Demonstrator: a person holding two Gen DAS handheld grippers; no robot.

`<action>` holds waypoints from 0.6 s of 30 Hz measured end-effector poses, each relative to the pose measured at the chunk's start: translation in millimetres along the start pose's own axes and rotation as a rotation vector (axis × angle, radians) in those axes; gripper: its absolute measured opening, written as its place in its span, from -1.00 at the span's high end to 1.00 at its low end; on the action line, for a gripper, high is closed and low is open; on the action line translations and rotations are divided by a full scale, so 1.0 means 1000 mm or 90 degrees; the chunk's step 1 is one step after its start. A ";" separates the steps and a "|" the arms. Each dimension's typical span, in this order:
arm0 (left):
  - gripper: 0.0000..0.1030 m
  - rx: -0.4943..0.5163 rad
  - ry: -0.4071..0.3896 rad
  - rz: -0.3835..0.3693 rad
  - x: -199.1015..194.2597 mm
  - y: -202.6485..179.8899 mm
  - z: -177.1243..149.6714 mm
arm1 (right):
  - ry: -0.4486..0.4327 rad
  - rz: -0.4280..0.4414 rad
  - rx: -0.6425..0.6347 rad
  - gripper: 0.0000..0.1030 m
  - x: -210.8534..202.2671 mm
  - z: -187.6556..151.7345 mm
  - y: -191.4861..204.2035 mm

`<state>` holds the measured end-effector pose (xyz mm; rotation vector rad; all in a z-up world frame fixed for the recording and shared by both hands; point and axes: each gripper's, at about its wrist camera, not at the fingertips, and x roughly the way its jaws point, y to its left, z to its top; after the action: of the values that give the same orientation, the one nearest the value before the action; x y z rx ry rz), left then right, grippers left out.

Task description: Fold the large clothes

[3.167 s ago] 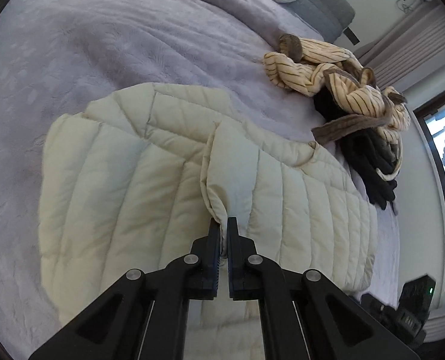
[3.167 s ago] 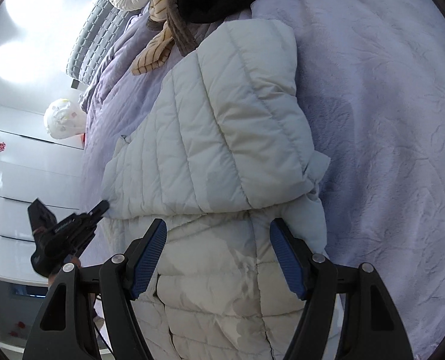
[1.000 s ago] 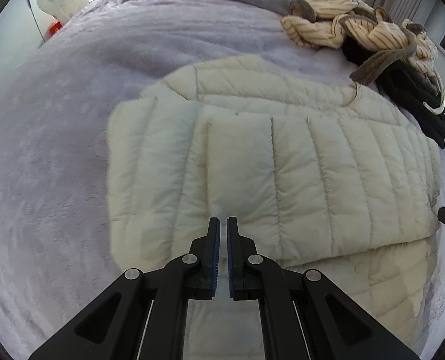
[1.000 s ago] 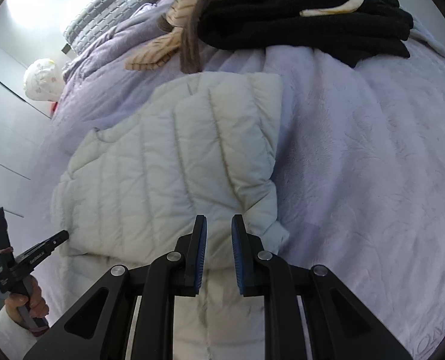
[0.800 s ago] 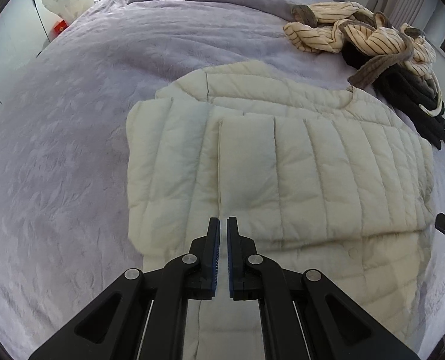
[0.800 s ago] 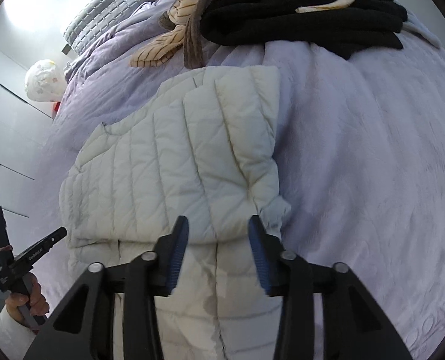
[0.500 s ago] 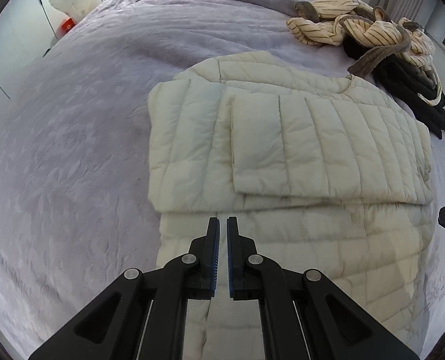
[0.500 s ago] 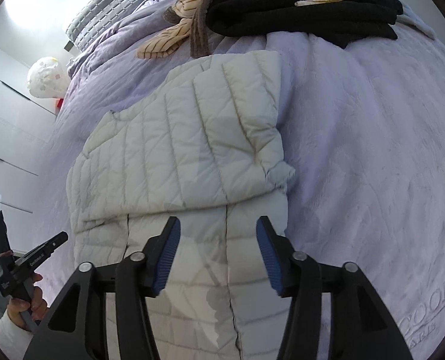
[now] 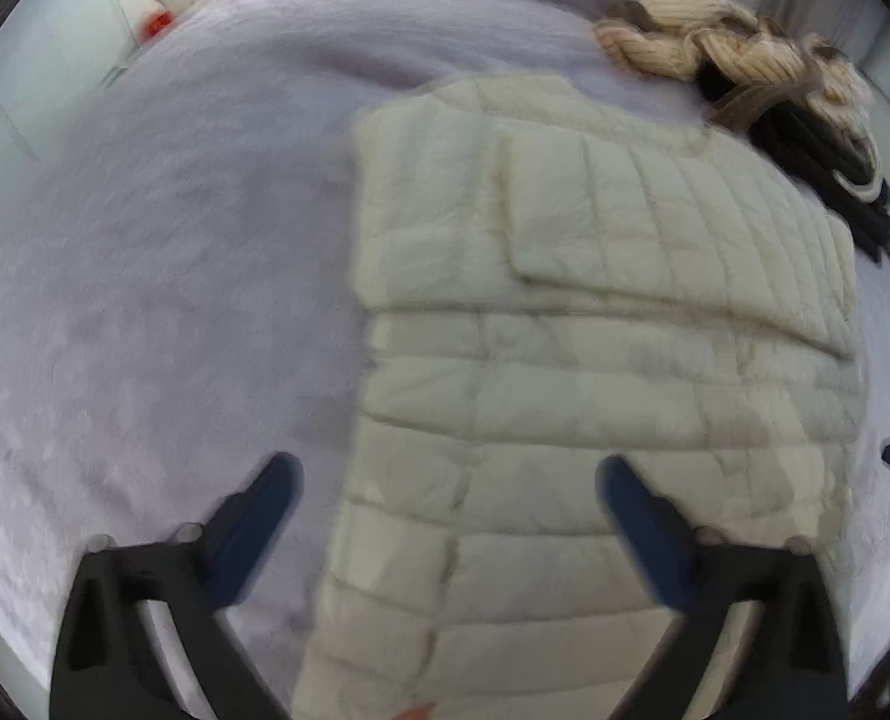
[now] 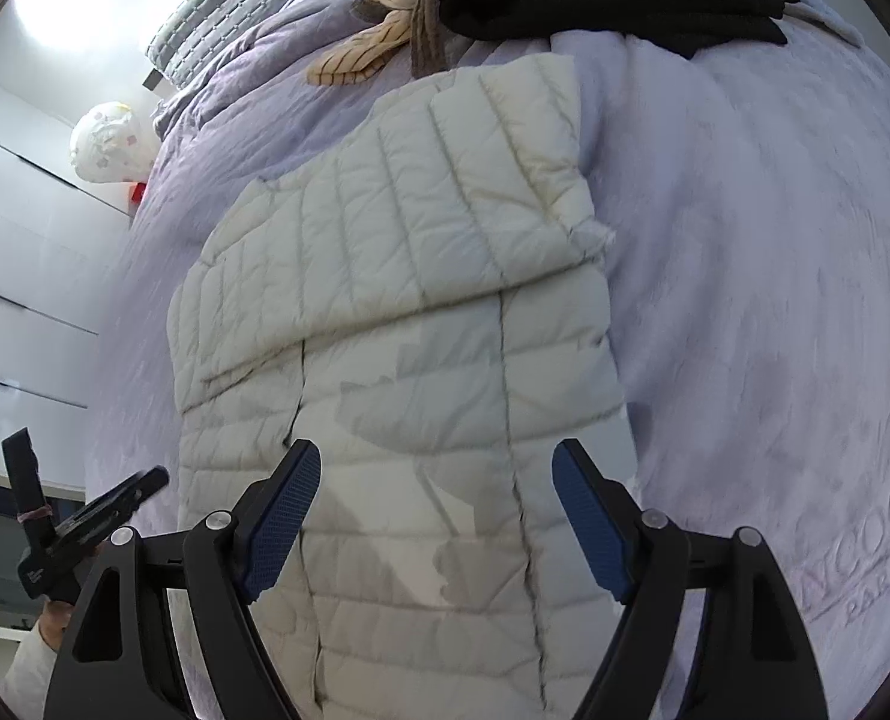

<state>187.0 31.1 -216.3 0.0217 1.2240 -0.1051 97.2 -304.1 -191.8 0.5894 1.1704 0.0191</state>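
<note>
The cream jacket [image 10: 402, 324] lies flat on the lilac bedspread [image 10: 745, 300], filling the centre of both views; its sleeves are already folded across the chest, seen at upper centre, so the sleeve step looks done; folding the long body up from the hem seems left; the left gripper [image 9: 445, 480] and right gripper [image 10: 435, 468] hang over the lower body, jaws just opened wide apart with nothing pinched between them; at lower right of the right view the bedspread shows letters reading "…COO…" above "PARIS", partly cut off.
</note>
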 end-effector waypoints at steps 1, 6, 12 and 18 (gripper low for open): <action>-0.99 0.004 0.001 -0.001 -0.002 0.002 -0.001 | 0.001 0.000 0.000 -0.60 -0.001 -0.002 0.000; -0.99 0.008 0.002 0.013 -0.014 0.012 -0.006 | -0.001 -0.008 0.006 -0.61 -0.009 -0.016 0.004; -0.99 -0.013 0.006 0.025 -0.018 0.032 -0.013 | -0.019 0.016 -0.009 -1.00 -0.023 -0.036 0.011; -0.99 0.028 0.019 0.020 -0.016 0.040 -0.031 | -0.003 0.014 -0.009 -1.00 -0.028 -0.058 0.019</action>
<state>156.3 74.8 -213.4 0.0816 1.2499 -0.1046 40.9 -272.1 -174.4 0.5892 1.1578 0.0445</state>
